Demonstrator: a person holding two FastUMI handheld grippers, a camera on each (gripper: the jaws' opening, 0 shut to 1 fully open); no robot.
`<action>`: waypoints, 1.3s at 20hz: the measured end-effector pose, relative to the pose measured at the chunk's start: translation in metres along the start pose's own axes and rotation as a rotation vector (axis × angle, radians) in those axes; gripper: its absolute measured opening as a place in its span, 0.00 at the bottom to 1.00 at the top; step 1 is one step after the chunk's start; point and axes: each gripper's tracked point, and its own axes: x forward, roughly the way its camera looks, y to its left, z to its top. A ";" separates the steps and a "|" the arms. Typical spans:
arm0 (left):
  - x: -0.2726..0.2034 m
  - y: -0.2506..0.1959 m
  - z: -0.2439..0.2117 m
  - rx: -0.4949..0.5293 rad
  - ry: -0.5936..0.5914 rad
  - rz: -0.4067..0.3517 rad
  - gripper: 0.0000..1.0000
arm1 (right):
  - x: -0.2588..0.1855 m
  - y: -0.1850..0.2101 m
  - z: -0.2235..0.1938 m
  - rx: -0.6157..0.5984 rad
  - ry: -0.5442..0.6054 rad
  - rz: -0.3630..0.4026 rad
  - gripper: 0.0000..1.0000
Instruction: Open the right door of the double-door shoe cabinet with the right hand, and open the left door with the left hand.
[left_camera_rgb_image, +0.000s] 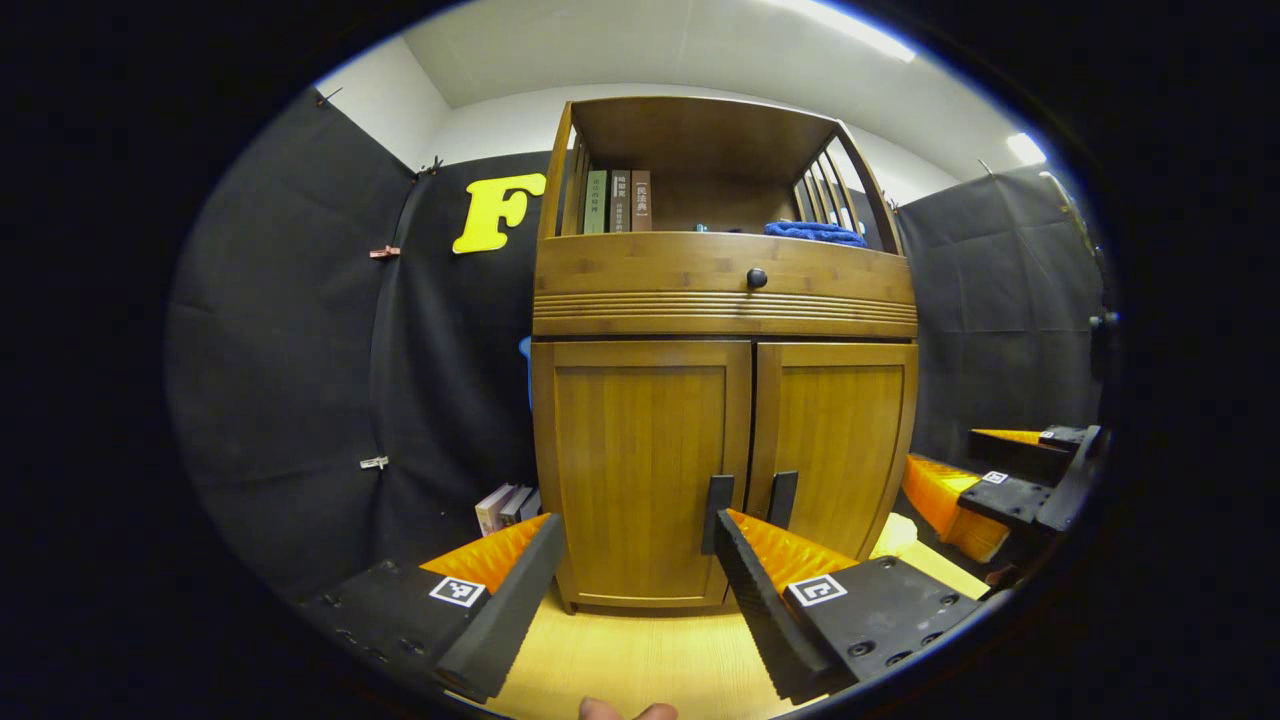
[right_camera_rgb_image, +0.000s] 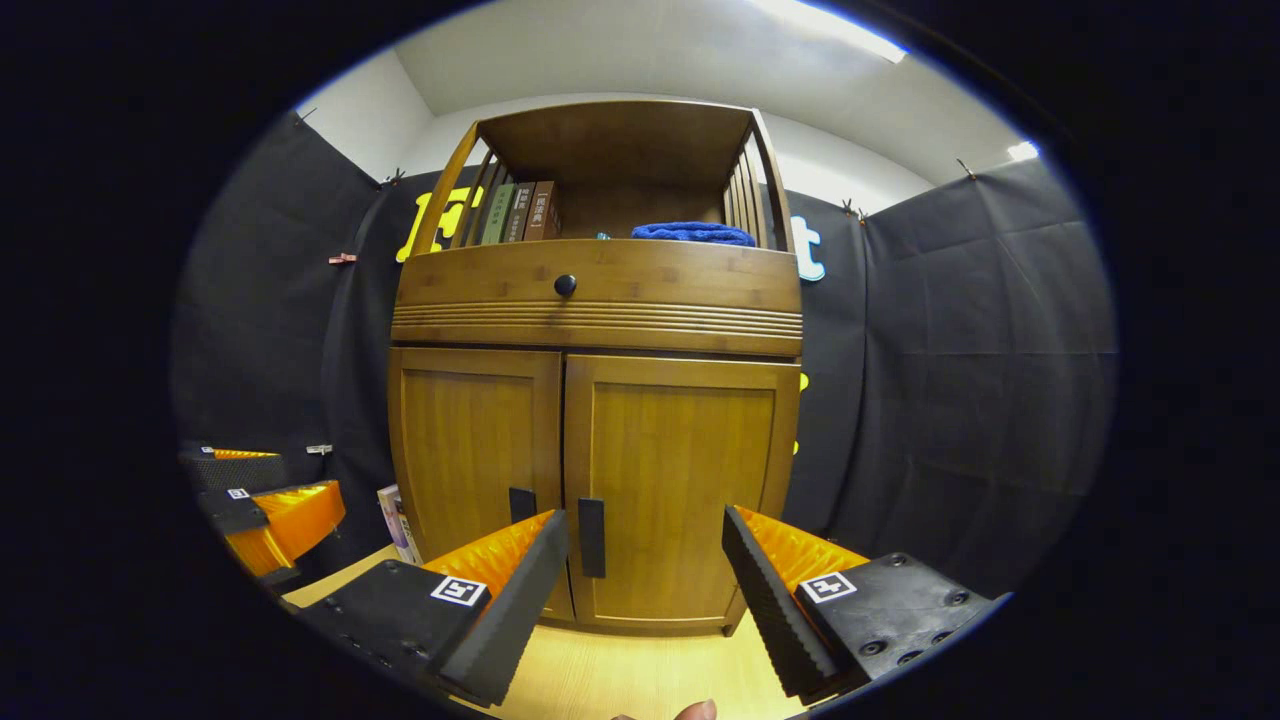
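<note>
At twelve o'clock from both claws: shoe cabinet (left_camera_rgb_image: 725, 300), both doors closed. Left gripper (left_camera_rgb_image: 630, 590) spread wide, empty; left door (left_camera_rgb_image: 640, 460) directly ahead, its handle (left_camera_rgb_image: 718, 513) at one o'clock beside the right finger. Right gripper (right_camera_rgb_image: 645, 590) spread wide, empty; right door (right_camera_rgb_image: 680, 480) ahead, its handle (right_camera_rgb_image: 591, 537) at eleven o'clock. Open top shelf: books (left_camera_rgb_image: 617, 201) standing at left, blue cloth (left_camera_rgb_image: 815, 232) at right. Drawer with knob (left_camera_rgb_image: 757, 278) beneath the shelf.

A pale wooden floor (left_camera_rgb_image: 620, 660) carries the shoe cabinet (left_camera_rgb_image: 725, 300) (both doors shut), and a few books (left_camera_rgb_image: 505, 507) stand on it beside the cabinet's left foot.
</note>
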 end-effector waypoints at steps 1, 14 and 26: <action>0.001 0.001 -0.001 0.000 0.003 0.000 0.92 | 0.009 0.006 -0.005 -0.001 0.004 0.008 0.97; 0.030 0.027 -0.009 0.018 0.026 0.020 0.94 | 0.128 0.046 -0.109 0.115 0.183 0.042 0.98; 0.047 0.039 -0.016 0.006 0.037 0.026 0.94 | 0.179 0.045 -0.143 0.082 0.223 0.001 0.38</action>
